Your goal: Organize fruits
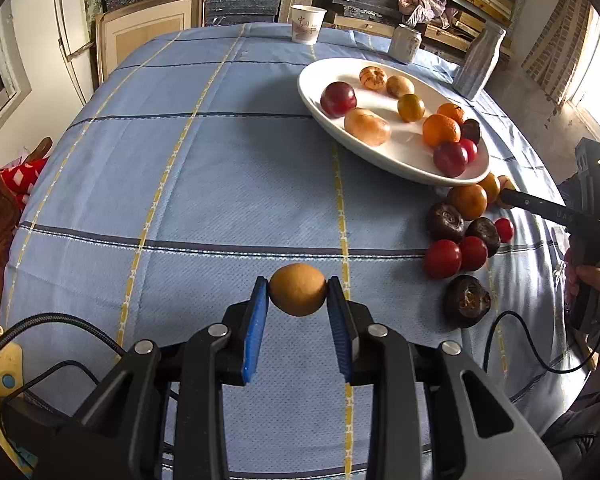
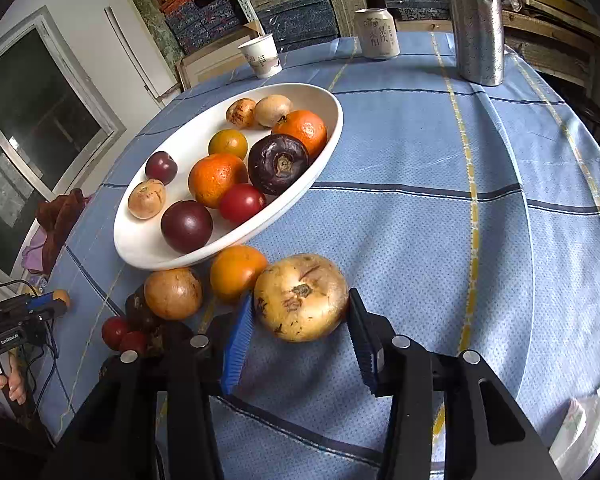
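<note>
My left gripper [image 1: 298,294] is shut on a small tan round fruit [image 1: 298,289] and holds it above the blue checked tablecloth [image 1: 204,184]. My right gripper [image 2: 301,312] is shut on a large yellow-brown fruit [image 2: 301,297] just below the white oval plate [image 2: 140,244]. The plate [image 1: 404,156] holds several fruits: oranges, plums, a dark mangosteen [image 2: 278,164]. Loose fruits lie beside the plate: an orange [image 2: 236,272], a tan fruit [image 2: 173,293], red tomatoes [image 1: 443,258] and dark mangosteens [image 1: 467,301]. The right gripper also shows at the right edge of the left wrist view [image 1: 508,196].
A paper cup [image 1: 307,23], a drink can [image 2: 377,33] and a silver bottle [image 2: 477,24] stand at the table's far edge. Stacked boxes and shelves are behind. A red-and-brown cloth [image 1: 4,188] lies off the table's left side. A cable [image 1: 540,356] hangs by the right edge.
</note>
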Tool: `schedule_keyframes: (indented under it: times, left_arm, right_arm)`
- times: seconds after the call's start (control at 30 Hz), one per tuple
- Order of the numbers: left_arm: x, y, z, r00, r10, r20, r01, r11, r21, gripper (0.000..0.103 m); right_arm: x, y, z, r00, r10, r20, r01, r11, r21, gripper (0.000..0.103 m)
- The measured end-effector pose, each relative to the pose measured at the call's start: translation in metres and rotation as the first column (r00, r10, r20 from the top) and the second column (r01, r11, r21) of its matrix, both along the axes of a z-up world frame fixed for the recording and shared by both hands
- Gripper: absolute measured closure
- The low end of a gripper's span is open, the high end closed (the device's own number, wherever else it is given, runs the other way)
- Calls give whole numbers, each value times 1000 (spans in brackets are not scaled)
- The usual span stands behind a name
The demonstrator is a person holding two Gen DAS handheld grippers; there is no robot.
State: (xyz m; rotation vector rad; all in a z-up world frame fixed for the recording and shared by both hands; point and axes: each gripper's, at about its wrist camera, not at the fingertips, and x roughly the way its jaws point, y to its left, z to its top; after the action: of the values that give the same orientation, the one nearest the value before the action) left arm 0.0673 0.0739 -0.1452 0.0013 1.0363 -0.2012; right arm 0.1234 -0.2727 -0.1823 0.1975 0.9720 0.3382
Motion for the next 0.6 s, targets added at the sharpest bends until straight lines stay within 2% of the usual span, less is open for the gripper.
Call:
schedule_keyframes:
  times: [0.23, 0.4, 0.5, 0.6]
  left_arm:
    - [5, -10, 4, 999, -37, 16, 37, 999, -5, 74]
    - [19, -28, 9, 994, -103, 30, 103, 995, -10, 74]
    - [32, -41, 16, 990, -137, 45, 138, 990, -16, 74]
    - [47, -61, 26, 982, -172, 74, 175, 984, -26, 74]
  right_arm:
    - [-41, 2, 6, 998, -57, -3, 57, 998, 8, 57]
    - [-72, 3, 15, 998, -66, 5, 66, 998, -9, 57]
    - [-73, 6, 24, 997, -71, 25, 72, 997, -21, 57]
    - [-55, 11, 39, 996, -71, 56, 73, 997, -20, 57]
